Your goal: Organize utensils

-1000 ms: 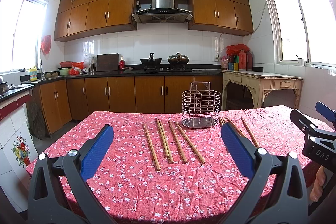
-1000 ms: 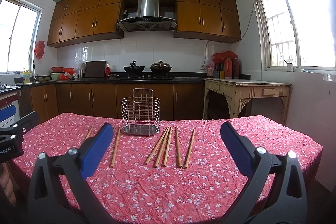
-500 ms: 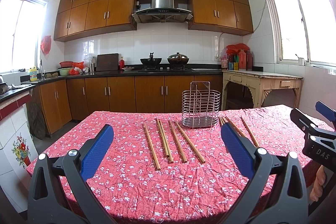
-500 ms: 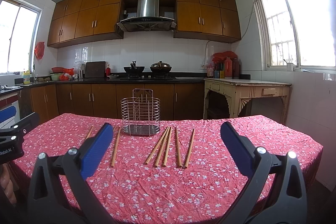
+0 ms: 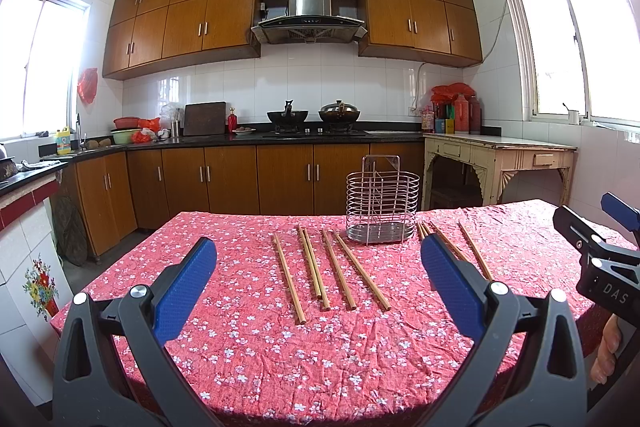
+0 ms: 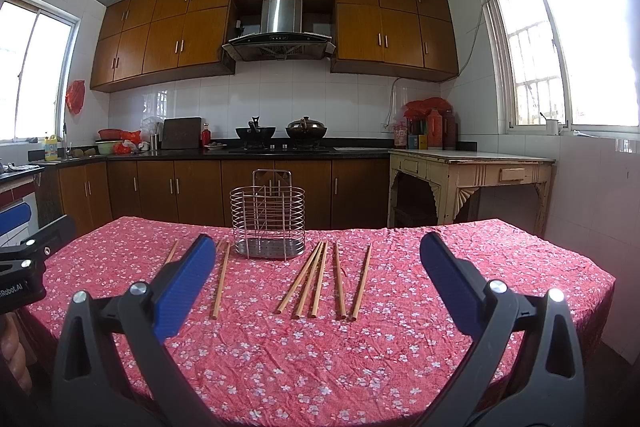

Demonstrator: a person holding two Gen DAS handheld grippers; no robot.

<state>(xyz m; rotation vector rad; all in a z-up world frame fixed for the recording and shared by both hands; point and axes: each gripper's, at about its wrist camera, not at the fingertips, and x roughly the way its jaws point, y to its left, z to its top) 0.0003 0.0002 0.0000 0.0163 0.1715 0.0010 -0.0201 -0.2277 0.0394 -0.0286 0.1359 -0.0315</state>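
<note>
A wire utensil holder (image 5: 382, 205) (image 6: 267, 223) stands empty toward the far side of the red floral table (image 5: 256, 347) (image 6: 400, 347). Several wooden chopsticks (image 5: 316, 269) lie left of it in the left wrist view, and more chopsticks (image 5: 474, 255) lie to its right. The right wrist view shows several chopsticks (image 6: 320, 281) right of the holder and others (image 6: 221, 281) to its left. My left gripper (image 5: 320, 281) hangs open near the front edge, holding nothing. My right gripper (image 6: 318, 277) is open too, and empty.
Kitchen counters with two woks (image 5: 288, 115) run along the far wall. A cream side table (image 5: 500, 157) stands at the right, beyond the table. The right gripper's body (image 5: 604, 259), held by a hand, shows at the right edge of the left wrist view.
</note>
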